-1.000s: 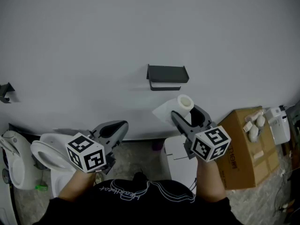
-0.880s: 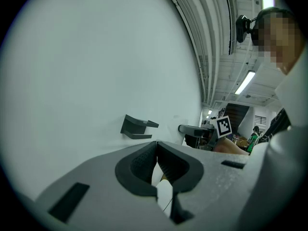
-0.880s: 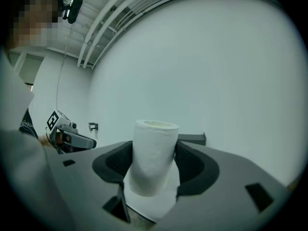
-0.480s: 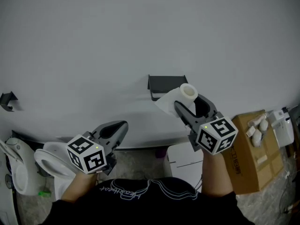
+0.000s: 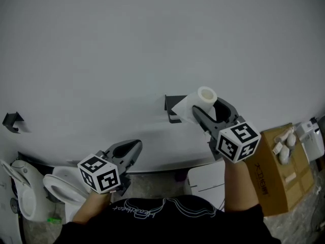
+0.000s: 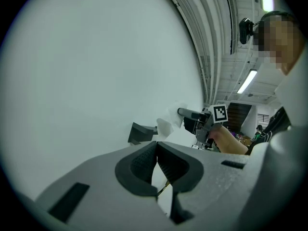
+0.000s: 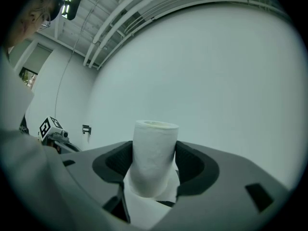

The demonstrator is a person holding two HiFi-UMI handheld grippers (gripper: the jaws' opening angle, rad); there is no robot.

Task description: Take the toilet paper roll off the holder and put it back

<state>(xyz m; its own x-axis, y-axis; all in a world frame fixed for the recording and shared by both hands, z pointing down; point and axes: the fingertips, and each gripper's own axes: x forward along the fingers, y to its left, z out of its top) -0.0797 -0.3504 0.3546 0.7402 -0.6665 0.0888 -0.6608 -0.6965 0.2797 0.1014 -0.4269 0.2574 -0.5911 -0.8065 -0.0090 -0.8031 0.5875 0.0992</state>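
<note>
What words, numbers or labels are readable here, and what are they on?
Cardboard box: dark print on its side, too small to read.
Black shirt: white script, too blurred to read.
Left gripper, right gripper: cubes bear square patterns only, no words.
Toilet paper roll: blank.

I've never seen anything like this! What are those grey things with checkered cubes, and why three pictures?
No robot here: a person holds a grabbing tool in each hand. One picture comes from a camera on the person's head, looking down. The other two come from cameras riding on each tool, looking along its jaws. The right gripper has its jaws closed on a toilet paper roll, near the dark holder on the wall. The left gripper is lower, jaws together, holding nothing. Below are a toilet and a cardboard box. The cubes are part of the tools.
</note>
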